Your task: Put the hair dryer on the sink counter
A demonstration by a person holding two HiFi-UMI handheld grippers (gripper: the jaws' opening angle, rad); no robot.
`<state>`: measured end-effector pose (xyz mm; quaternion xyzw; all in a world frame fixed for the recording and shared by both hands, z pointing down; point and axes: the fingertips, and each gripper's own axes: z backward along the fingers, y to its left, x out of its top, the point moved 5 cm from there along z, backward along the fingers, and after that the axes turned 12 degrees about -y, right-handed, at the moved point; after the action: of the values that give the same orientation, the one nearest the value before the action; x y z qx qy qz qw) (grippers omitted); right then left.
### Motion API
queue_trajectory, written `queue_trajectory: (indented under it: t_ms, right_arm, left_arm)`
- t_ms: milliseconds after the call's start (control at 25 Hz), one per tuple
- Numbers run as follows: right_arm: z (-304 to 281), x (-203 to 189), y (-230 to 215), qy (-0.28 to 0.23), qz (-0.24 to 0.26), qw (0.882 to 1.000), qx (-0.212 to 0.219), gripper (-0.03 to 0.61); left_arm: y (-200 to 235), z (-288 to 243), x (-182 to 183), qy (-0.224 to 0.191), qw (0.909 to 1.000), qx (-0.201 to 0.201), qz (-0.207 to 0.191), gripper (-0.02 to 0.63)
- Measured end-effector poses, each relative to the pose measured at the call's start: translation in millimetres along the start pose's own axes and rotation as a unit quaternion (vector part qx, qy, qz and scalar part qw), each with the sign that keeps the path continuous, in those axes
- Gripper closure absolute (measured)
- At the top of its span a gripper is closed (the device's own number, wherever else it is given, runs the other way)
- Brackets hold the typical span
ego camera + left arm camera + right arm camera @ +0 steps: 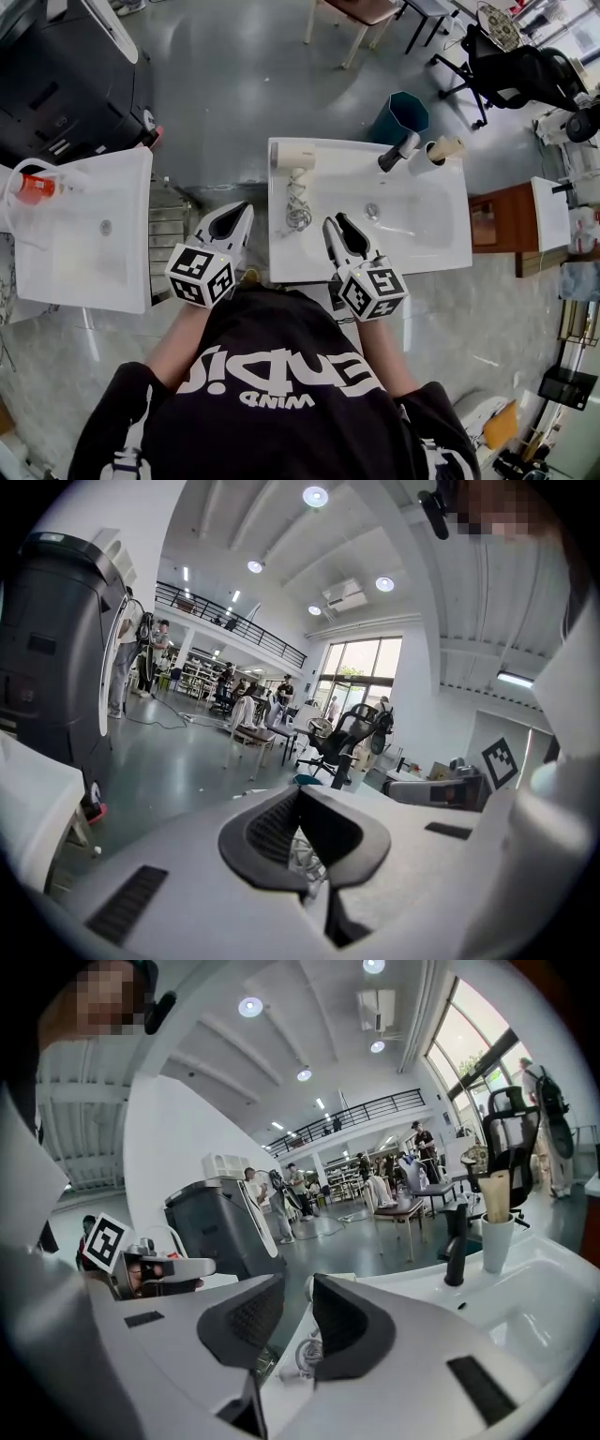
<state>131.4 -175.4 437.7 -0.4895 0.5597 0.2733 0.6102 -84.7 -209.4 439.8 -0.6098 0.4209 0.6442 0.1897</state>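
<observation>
Dryer lies on the white tabletop, both tools clear of it.
The tabletop [441,255] carries the dryer [309,155] left of the basin [412,214]. The right tool [333,222] hovers at the basin's near left, jaws apart and empty. The left tool [246,208] hangs further left of the basin, tips together, gripping nothing. The coiled cord [297,212] lies left of the basin.

Left gripper [247,209] jaws together — right gripper [334,221] jaws narrowly apart.
</observation>
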Motion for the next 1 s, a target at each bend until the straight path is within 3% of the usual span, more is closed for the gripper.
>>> queue_trajectory:
  t_ms: [280,440,760,1000]
  right_arm:
    - [33.7,7.7,-7.8,-0.072,0.02,0.996,-0.051,0.547]
    - [41.2,6.7,-10.8,-0.102,0.047,0.991,-0.071,0.554]
    - [39.5,-3.3,-23.6,-0.104,0.049,0.989,-0.089,0.554]
    - [36.3,-8.5,-27.5,-0.093,0.044,0.991,-0.091,0.554]
  left_arm:
    - [-1.0,6.4,1.2,-0.011,0.9999,-0.001,-0.007,0.605]
    - [2.3,10.0,-2.7,-0.027,0.9996,-0.001,-0.012,0.604]
    - [9.5,15.0,-4.4,-0.066,0.997,0.002,-0.04,0.604]
    - [7.4,16.9,-6.5,-0.072,0.9961,0.004,-0.05,0.604]
